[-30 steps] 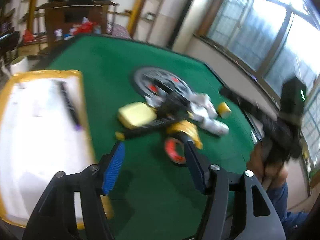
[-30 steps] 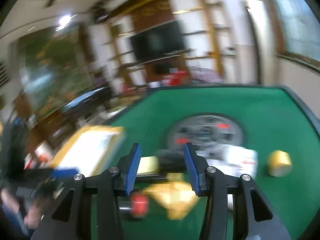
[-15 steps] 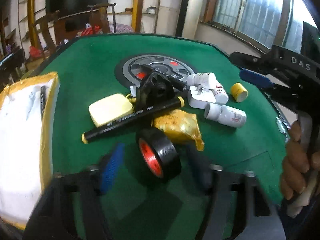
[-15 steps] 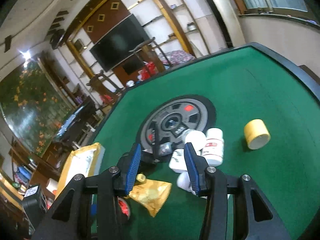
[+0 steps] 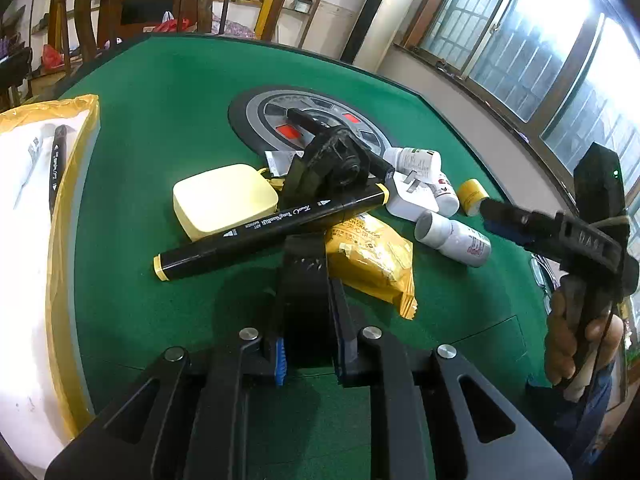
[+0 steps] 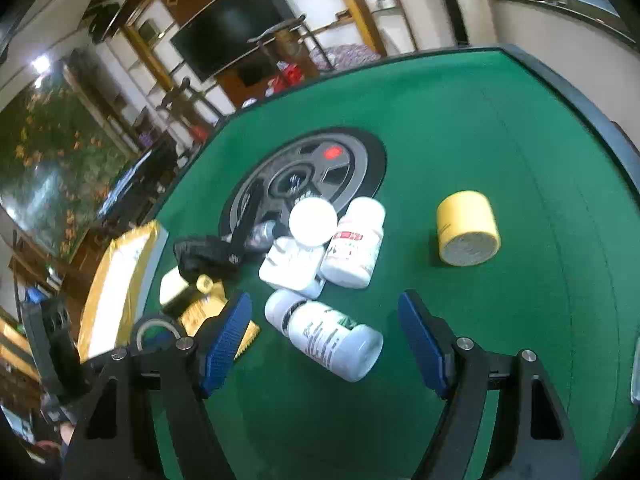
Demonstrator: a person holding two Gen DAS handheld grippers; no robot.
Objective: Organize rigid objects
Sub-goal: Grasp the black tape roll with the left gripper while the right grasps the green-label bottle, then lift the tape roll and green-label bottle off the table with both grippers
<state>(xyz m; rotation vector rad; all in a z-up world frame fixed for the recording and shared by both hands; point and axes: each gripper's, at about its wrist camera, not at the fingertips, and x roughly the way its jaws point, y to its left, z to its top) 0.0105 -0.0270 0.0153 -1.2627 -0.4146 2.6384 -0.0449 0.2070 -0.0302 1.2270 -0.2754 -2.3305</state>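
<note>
My left gripper is shut on a black tape roll, seen edge-on between its blue pads. Just beyond lie a black marker, a pale yellow case, a yellow snack packet and a black strap buckle. My right gripper is open over a lying white pill bottle. Two more white bottles, a white charger and a yellow tape roll lie beyond it. The right gripper also shows in the left wrist view.
A white tray with a yellow rim stands at the left and holds a black marker. A round grey panel sits in the middle of the green table. Chairs and shelves stand beyond the table's far edge.
My left gripper closed on the black tape roll, which was standing free between the open fingers. My right gripper dropped nearer the white bottles and opened wider.
</note>
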